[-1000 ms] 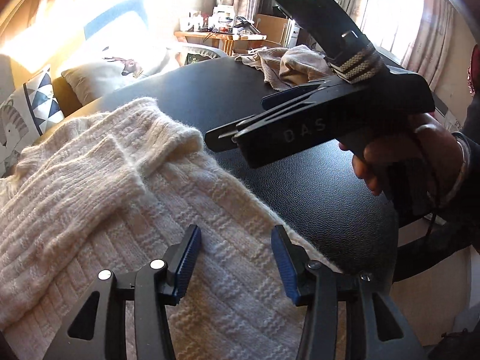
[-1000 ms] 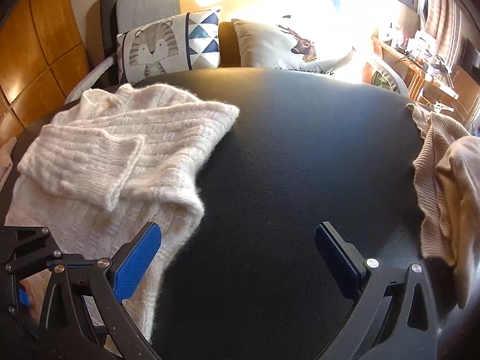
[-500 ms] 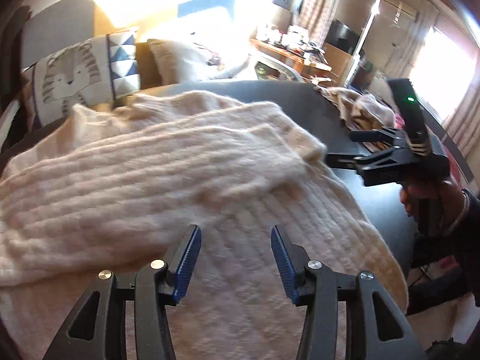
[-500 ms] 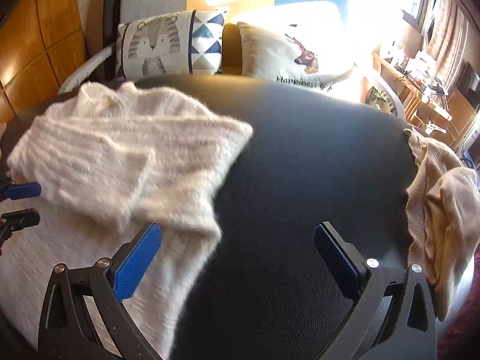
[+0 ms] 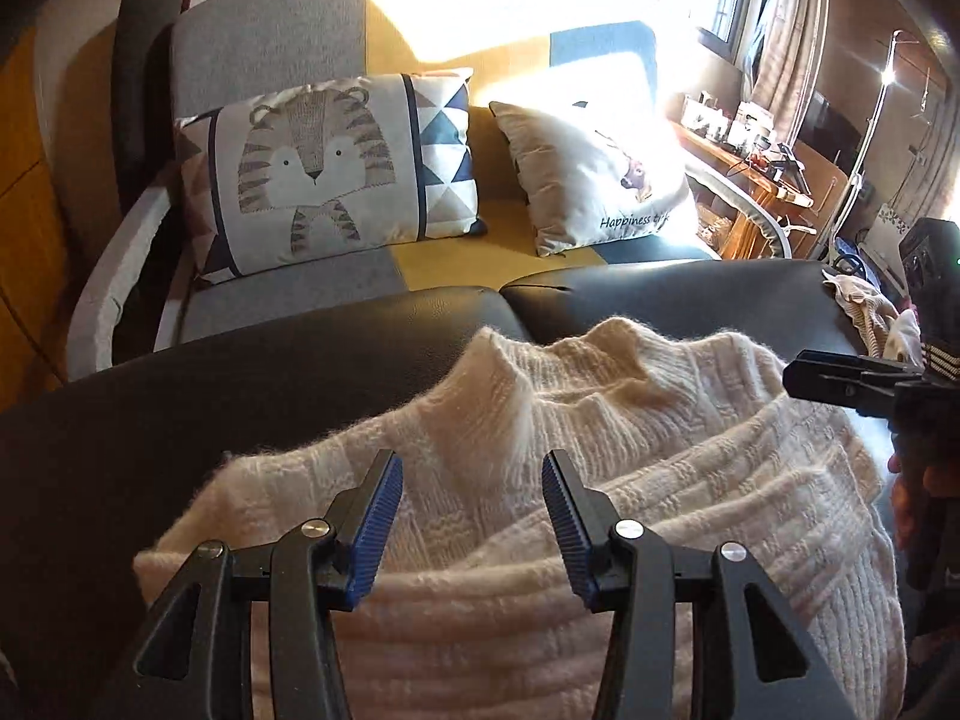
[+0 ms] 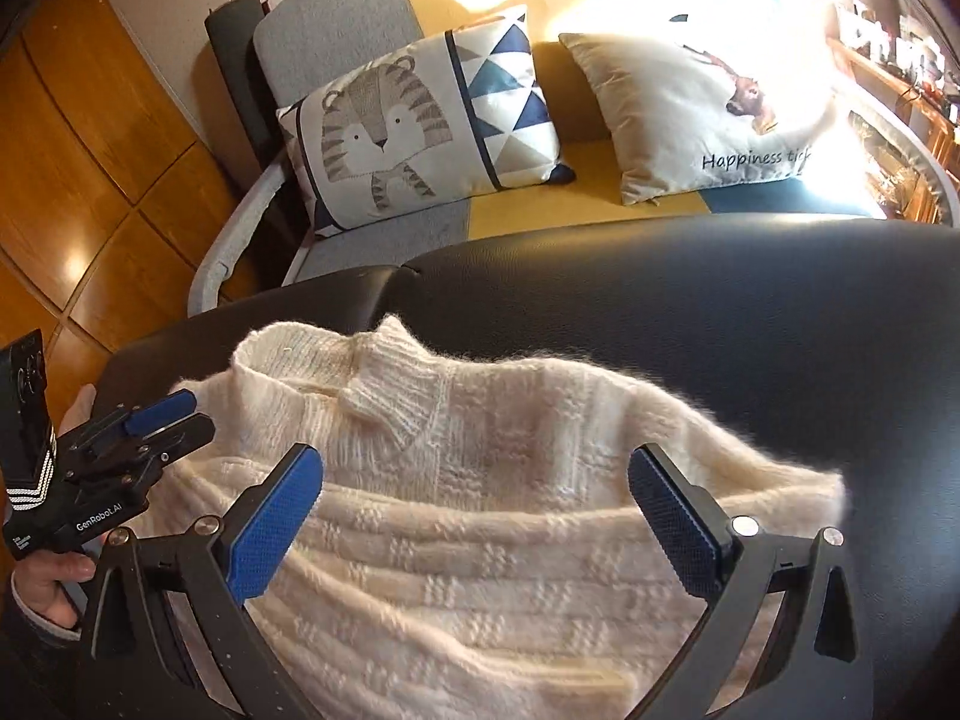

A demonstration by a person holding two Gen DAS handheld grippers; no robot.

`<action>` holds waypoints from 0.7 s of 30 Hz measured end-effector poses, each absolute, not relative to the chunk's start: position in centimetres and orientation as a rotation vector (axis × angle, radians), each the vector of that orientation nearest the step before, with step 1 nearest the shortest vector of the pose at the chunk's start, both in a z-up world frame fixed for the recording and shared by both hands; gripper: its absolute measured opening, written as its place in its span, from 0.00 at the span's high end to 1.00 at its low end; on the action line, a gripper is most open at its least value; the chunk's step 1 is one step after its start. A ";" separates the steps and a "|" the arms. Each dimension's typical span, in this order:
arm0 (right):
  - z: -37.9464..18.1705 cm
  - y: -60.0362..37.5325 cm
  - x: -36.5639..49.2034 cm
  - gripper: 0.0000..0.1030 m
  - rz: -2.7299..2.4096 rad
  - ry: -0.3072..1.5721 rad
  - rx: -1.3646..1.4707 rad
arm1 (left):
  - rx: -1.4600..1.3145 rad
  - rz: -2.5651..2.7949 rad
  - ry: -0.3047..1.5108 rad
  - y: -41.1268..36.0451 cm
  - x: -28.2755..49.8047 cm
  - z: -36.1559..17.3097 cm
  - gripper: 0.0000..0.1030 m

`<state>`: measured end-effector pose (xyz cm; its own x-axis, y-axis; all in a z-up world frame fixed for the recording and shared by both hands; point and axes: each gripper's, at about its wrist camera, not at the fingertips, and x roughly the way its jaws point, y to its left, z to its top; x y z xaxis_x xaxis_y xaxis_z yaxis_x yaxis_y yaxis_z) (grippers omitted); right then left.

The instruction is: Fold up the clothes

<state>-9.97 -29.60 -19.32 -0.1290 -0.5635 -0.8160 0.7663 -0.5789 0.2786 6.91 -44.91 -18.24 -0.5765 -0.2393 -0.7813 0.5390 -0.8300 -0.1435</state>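
A black padded table (image 6: pixel 750 324) fills the middle of both views, its surface split by a seam toward eleven o'clock in the right wrist view. Behind it, at twelve o'clock, stands a grey, yellow and blue sofa (image 5: pixel 420 252) carrying two cushions: a tiger cushion (image 5: pixel 324 174) and, to its right, a pale cushion (image 5: pixel 600 174) printed with a deer and the word "Happiness".

On the near part of the table lies a cream knitted sweater (image 6: pixel 510 510), fuzzy and ribbed, with its rolled collar (image 6: pixel 390 402) pointing away toward the sofa and a sleeve laid across the body (the sunlight washes out much of the far side). A second, beige garment (image 5: pixel 864 312) sits bunched at the table's edge at about three o'clock in the left wrist view.

The right gripper (image 6: pixel 474 510) hangs above the sweater's chest with its jaws spread wide and nothing between them. The left gripper (image 5: pixel 471 516) is over the sweater's shoulder, at about nine o'clock of the right one, its jaws parted roughly halfway and empty, the blue pads clear of the knit.
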 end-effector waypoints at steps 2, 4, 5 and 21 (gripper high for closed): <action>-20.8 -30.6 -10.0 0.00 -1.857 0.308 1.219 | 1.132 -2.381 0.553 -45.7 5.8 -19.8 0.53; -21.9 -30.6 -10.3 0.00 -1.917 0.414 1.183 | 1.132 -2.348 0.553 -46.4 5.5 -21.0 0.53; -22.1 -30.4 -10.5 0.00 -1.937 0.447 1.160 | 1.088 -2.352 0.562 -46.7 5.9 -21.1 0.53; -20.9 -36.1 -9.1 0.00 -1.942 0.661 1.044 | 1.041 -2.367 0.579 -47.5 3.4 -18.9 0.59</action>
<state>-9.09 -36.05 -20.92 -0.3249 -0.4105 -0.8520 0.8451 -0.5304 -0.0667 3.36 -47.49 -18.90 -0.5911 -0.2599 -0.7636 0.5831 -0.7917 -0.1819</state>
